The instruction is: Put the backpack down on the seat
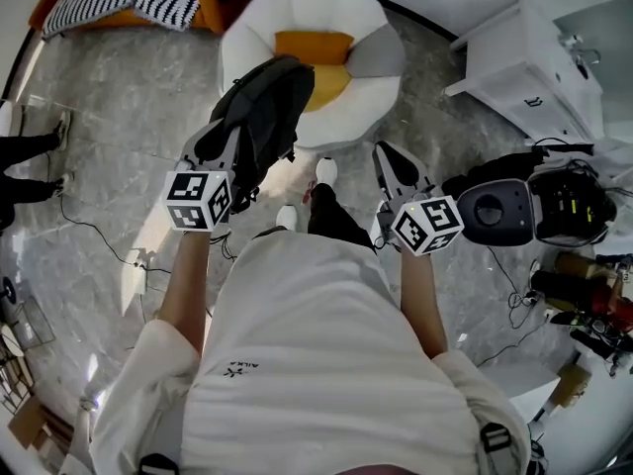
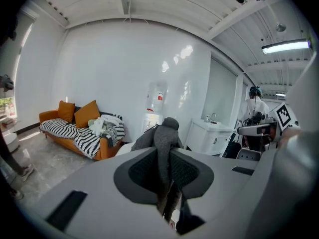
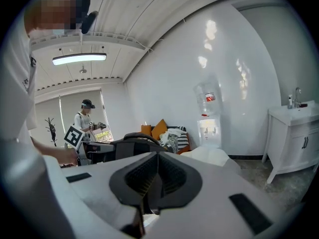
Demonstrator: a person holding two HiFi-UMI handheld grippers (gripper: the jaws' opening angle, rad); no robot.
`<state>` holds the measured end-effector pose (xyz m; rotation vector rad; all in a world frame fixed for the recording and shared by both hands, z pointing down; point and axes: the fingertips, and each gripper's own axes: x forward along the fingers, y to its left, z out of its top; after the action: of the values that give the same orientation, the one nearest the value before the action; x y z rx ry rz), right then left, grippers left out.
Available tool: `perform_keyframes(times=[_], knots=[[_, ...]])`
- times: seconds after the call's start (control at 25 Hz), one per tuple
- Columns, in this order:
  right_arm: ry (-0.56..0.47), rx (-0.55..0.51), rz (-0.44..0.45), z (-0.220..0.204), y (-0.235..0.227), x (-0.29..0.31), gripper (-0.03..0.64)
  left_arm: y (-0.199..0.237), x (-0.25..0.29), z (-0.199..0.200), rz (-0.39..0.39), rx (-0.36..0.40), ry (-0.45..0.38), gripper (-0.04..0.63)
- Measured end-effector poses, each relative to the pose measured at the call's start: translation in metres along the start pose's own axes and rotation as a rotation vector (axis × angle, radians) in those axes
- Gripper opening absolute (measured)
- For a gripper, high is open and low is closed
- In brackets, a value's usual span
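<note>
Though the backpack is up at the seat, the putting-down itself looks not yet done. Nearest the person, the left gripper (image 1: 229, 139) has its jaws clamped on a grey strap (image 2: 162, 156) of the backpack (image 1: 267, 102). They stand a little apart, only as far as the strap's thickness holds them, and the bag hangs from that grip. The right gripper (image 1: 391, 158) is level with it on the other side, well apart from the bag. Its own view shows the jaws brought together with nothing between them, so it has no part in the carry. Just beyond the left jaws the bag's dark bulk lies across the near left rim of the round white seat (image 1: 368, 20) as the head view shows it. Whether its underside touches the seat I cannot tell from any view. The orange cushion (image 1: 315, 47) in the middle of the seat is mostly bare, with the bag covering only its near left corner. By my reckoning the carry is all but finished. What is left is to bring the bag further in over the cushion, lower it until the seat takes its weight, then open the left jaws and draw them off the strap. Farther off, a sofa (image 2: 75, 133) stands against the wall, clear of all this.
</note>
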<state>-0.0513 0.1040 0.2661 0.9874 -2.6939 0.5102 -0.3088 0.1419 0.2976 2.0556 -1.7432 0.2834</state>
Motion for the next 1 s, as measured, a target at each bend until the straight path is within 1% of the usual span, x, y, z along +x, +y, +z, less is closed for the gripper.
perform_keyframes(times=[0.48,0.68,1.0], knots=[[0.018,0.012,0.036,0.008,-0.032,0.037,0.025,0.004,0.035,0.006,0.022,-0.012,0.028,0.075],[0.035,0.016,0.05,0.014,-0.06,0.052,0.025,0.0,0.06,0.012,0.03,-0.021,0.038,0.075],[0.049,0.022,0.097,0.039,-0.111,0.088,0.025,-0.006,0.11,0.038,0.063,-0.035,0.045,0.075]])
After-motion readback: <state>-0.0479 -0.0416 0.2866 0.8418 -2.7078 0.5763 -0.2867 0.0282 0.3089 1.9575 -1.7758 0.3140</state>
